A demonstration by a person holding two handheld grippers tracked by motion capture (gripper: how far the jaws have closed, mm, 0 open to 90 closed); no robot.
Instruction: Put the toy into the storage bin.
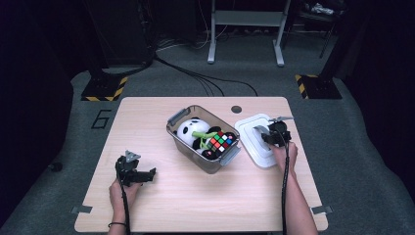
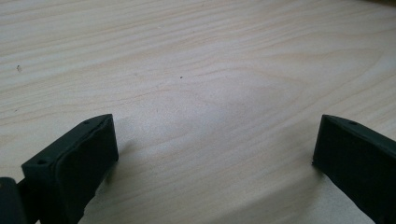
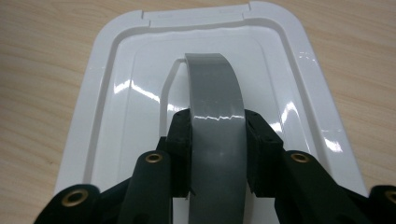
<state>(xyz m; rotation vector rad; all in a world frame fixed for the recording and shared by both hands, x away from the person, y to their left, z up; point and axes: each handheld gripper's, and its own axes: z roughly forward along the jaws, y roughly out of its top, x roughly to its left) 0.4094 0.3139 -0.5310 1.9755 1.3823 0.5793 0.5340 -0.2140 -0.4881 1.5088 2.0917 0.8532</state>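
- The white rectangular plastic lid (image 3: 116,121) lies flat near the right edge of the wooden table (image 1: 186,205) — beside the clear plastic box (image 1: 182,143).
- The right gripper (image 3: 218,154) is closed on the lid's grey arched handle (image 3: 215,107).
- The lid looks light, stiff and glossy — it may slip, so the handle is the best hold.
- The left gripper (image 1: 147,176) stands wide, with nothing in it.

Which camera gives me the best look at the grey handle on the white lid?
The right gripper view: the grey handle arches up close, clamped between the right gripper jaws. The high view shows the white lid small, its handle mostly hidden under that gripper. The left gripper view faces bare table.

Numeral "6" — on floor (image 1: 101,119)
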